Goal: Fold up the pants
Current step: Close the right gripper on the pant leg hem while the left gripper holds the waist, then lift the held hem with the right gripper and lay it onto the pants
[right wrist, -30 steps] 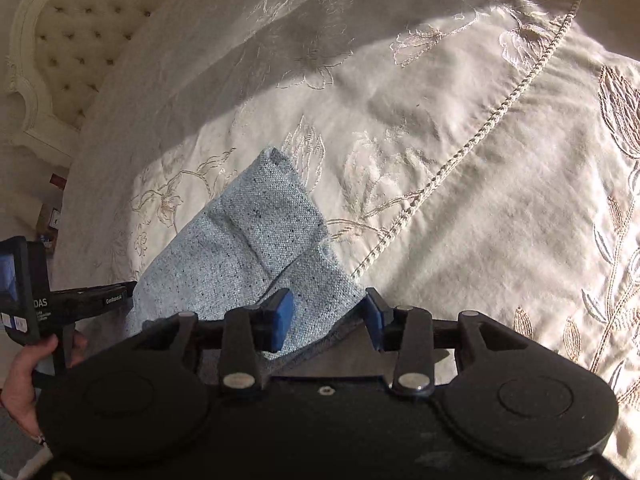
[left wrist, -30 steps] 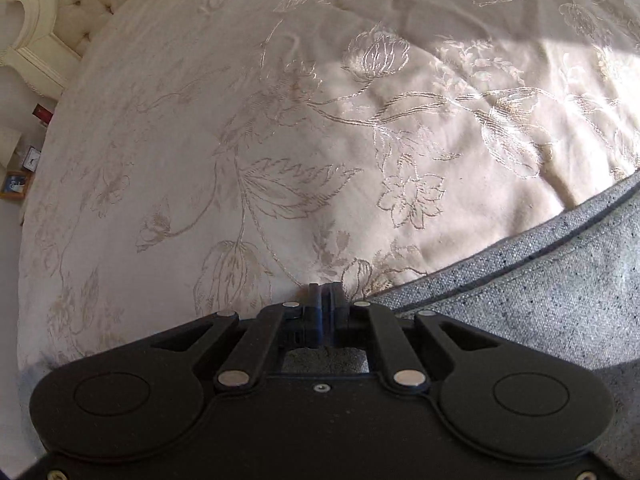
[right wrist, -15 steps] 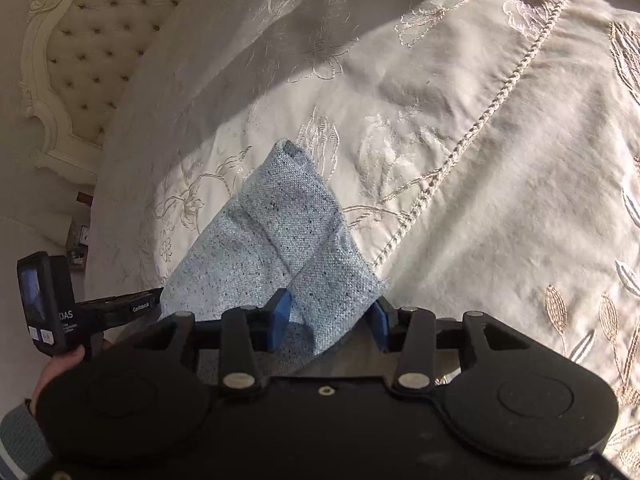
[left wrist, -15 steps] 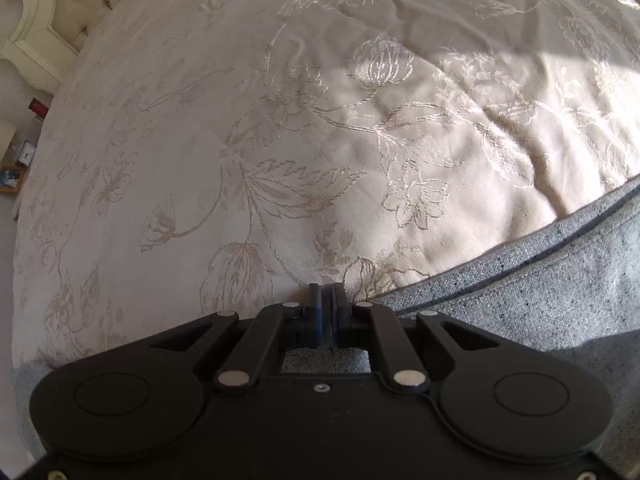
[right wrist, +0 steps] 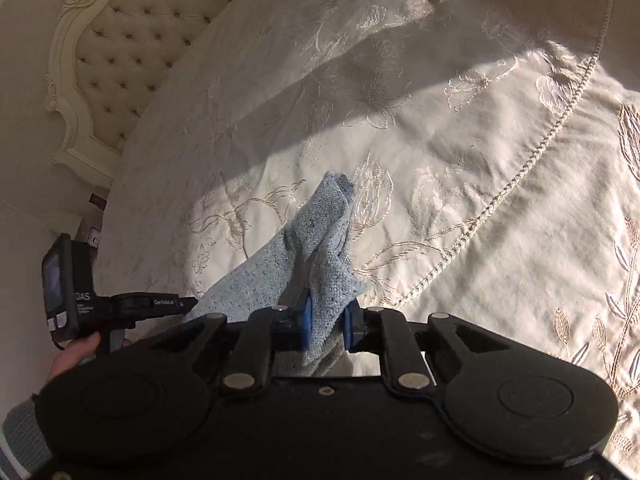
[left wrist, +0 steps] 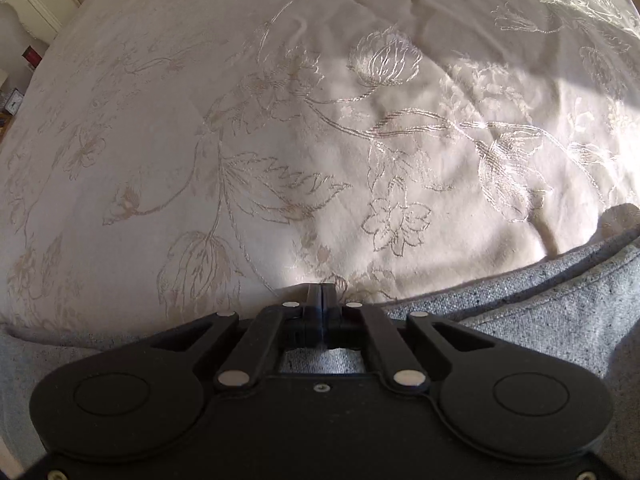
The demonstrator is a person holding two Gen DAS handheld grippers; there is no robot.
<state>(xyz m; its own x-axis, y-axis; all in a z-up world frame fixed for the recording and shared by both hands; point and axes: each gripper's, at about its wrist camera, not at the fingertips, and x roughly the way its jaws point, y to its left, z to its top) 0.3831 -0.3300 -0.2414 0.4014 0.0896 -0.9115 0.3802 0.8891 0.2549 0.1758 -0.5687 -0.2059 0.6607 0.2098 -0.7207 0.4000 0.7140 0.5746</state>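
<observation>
The left tongs [left wrist: 322, 295] are pressed fully together, low in the frame at the grey pants' [left wrist: 540, 312] edge; whether they pinch cloth cannot be told. The right tongs [right wrist: 327, 322], narrowly parted, clamp a bunched fold of the pants [right wrist: 320, 240] between blue pads [right wrist: 306, 322]. An embroidered bedspread [right wrist: 500, 260] lies beneath, with a tufted headboard [right wrist: 152, 32] at upper left.

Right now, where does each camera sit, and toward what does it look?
Left wrist: on the left gripper, looking along shut fingers over the embroidered bedspread; grey pants cross below.
Right wrist: on the right gripper, facing the tufted headboard; blue pads pinch the pants; the left hand with its gripper shows at left.
Shared: the pants and the bedspread.
</observation>
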